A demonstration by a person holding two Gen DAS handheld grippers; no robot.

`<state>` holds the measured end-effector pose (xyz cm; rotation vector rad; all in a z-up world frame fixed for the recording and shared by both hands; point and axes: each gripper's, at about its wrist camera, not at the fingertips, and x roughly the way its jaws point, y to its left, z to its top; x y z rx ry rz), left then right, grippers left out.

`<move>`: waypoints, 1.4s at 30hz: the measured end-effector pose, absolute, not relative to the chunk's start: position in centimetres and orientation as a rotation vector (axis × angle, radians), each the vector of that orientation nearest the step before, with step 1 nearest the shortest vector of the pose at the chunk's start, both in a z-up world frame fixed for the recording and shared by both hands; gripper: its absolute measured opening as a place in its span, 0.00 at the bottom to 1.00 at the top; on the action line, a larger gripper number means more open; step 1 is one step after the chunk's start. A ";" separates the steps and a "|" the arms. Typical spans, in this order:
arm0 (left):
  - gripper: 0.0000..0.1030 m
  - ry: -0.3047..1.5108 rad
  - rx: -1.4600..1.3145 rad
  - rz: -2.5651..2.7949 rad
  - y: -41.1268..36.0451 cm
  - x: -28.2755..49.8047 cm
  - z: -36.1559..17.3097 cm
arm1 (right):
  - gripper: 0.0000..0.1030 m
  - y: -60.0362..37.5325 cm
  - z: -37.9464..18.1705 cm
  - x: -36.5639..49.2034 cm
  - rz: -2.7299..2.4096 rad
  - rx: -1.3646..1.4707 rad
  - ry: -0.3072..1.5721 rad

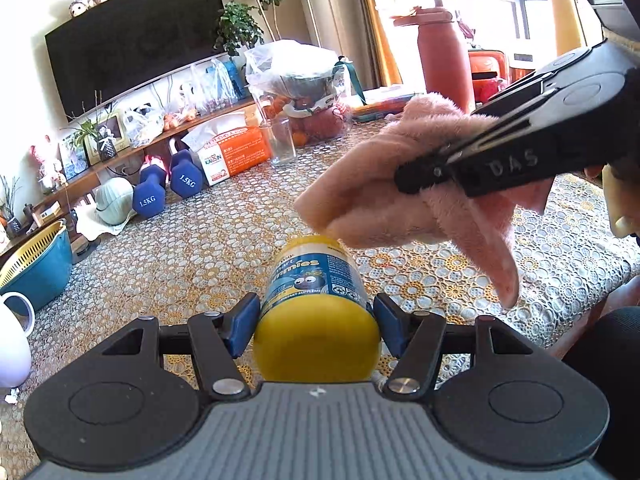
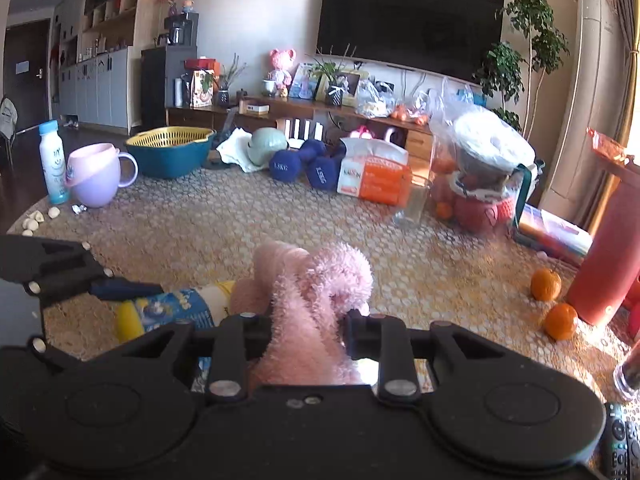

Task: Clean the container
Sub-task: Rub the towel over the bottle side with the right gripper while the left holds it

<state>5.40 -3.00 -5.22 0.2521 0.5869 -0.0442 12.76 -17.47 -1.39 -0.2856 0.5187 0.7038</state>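
Note:
A gummies bottle with a yellow cap and blue label lies lengthwise, cap toward the camera, with my left gripper shut on its cap end. My right gripper comes in from the right, shut on a fluffy pink cloth that hangs over the bottle's far end and touches it. In the right wrist view the pink cloth bunches between my right gripper and hides most of its fingertips. The bottle shows to its left, with the left gripper's blue pad against it.
The lace-covered table carries a tissue box, a clear glass, two blue dumbbells, a teal basket, a bagged fruit bowl, a red flask, two oranges, a lilac cup and a milk bottle.

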 end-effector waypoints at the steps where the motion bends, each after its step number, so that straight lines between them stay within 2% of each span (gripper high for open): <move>1: 0.60 0.586 0.258 -0.045 -3.1 5.3 -5.3 | 0.26 -17.9 -1.2 12.8 0.700 -0.259 0.520; 9: 0.60 0.603 0.262 -0.047 -3.7 4.8 -5.7 | 0.27 -17.3 1.7 9.8 0.928 -0.189 0.465; 14: 0.60 0.625 0.240 -0.047 -3.2 4.6 -6.1 | 0.27 -14.3 -0.5 8.8 0.917 -0.341 0.462; 24: 0.60 0.623 0.185 -0.051 -2.3 3.9 -6.1 | 0.27 -15.5 -4.5 13.4 0.708 -0.352 0.598; 32: 0.60 0.665 -0.040 -0.056 0.8 3.5 -5.3 | 0.27 -18.7 -2.9 13.1 0.620 -0.203 0.601; 37: 0.60 0.693 -0.198 -0.085 2.9 3.7 -5.3 | 0.27 -18.3 -1.5 11.5 0.823 -0.051 0.612; 42: 0.60 0.704 -0.226 -0.088 3.1 3.6 -5.4 | 0.27 -15.5 -2.9 11.3 0.838 -0.109 0.661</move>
